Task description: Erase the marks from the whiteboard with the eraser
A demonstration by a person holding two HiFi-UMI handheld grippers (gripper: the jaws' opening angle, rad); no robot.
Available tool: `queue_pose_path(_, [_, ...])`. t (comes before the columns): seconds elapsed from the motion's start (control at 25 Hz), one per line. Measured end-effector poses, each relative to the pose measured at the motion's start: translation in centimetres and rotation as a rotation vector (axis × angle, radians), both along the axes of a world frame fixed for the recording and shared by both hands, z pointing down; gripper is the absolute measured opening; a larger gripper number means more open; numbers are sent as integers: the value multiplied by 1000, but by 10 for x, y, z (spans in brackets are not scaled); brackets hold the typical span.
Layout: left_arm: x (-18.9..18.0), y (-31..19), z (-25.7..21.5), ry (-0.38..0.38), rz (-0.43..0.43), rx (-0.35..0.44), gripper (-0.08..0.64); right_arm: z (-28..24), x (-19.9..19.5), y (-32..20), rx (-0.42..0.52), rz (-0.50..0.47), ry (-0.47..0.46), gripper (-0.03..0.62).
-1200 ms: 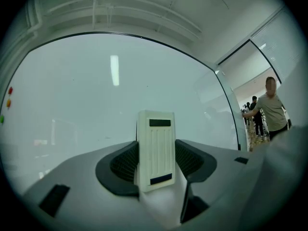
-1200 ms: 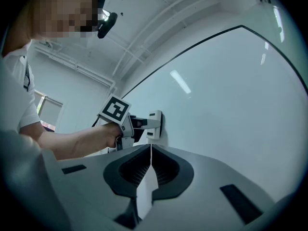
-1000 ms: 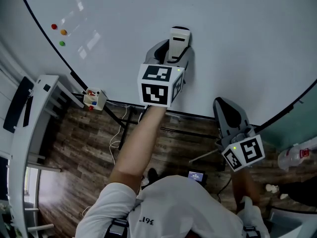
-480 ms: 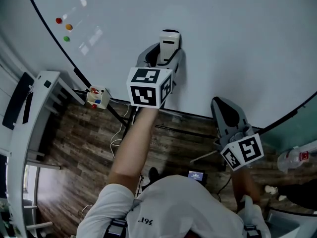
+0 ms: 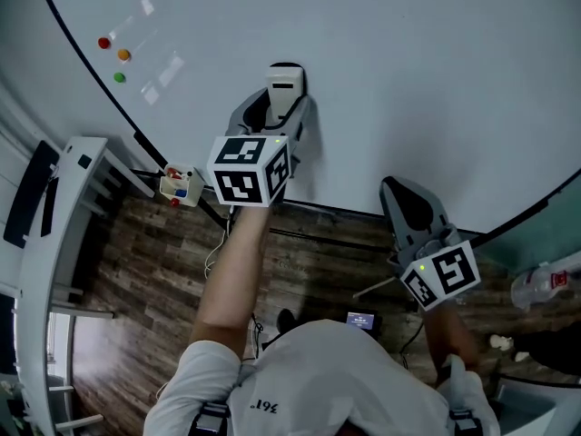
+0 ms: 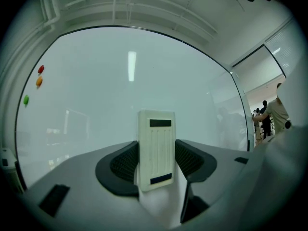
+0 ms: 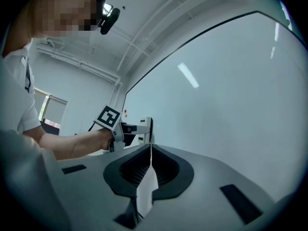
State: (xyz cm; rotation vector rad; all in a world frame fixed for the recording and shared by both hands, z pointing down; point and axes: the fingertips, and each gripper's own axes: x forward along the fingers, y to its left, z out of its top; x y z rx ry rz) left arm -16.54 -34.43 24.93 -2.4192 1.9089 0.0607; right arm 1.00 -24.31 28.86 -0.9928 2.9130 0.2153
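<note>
left gripper (image 5: 272, 116) clamped on eraser (image 6: 156, 148) by its long sides, against whiteboard (image 5: 408, 71) near lower edge; eraser looks light, rigid-backed (pad side soft), so mid-body grip suits; right gripper (image 7: 151, 170) closed, empty

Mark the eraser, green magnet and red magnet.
eraser (image 6: 156, 146): left gripper view, middle of its ribbed back.
green magnet (image 5: 119, 77): head view, its centre.
red magnet (image 5: 103, 43): head view, its centre.

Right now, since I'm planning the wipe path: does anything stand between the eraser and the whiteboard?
Nothing visible does. The left gripper holds the eraser at bare whiteboard; three coloured dots sit far off at its upper left.
</note>
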Motion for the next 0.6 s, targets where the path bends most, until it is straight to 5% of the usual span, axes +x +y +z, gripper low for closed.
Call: queue_pose_path(0.6, [-92,27,15,96,-163,-3,244,13,20,-3,-26,12,2,26])
